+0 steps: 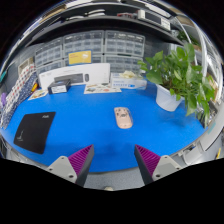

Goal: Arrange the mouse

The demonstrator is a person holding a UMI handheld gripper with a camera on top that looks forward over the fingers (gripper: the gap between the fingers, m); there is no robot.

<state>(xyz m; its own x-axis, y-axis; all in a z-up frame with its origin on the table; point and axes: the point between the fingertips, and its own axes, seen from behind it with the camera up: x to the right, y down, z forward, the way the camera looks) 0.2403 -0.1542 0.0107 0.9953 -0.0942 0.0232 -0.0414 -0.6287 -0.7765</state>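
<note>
On blue counter (85, 125), near its middle, lies a beige mouse (123, 117), well ahead of the gripper (110, 160). Jaws are apart w/ nothing between them; purple pads (78, 161) show at the near edge. Black mousepad (36, 130) sits toward the left edge, well apart from the mouse. Potted plant (178, 76) in a white pot stands at the far right corner. White box (74, 77) sits along the far edge, w/ shelving behind.
</note>
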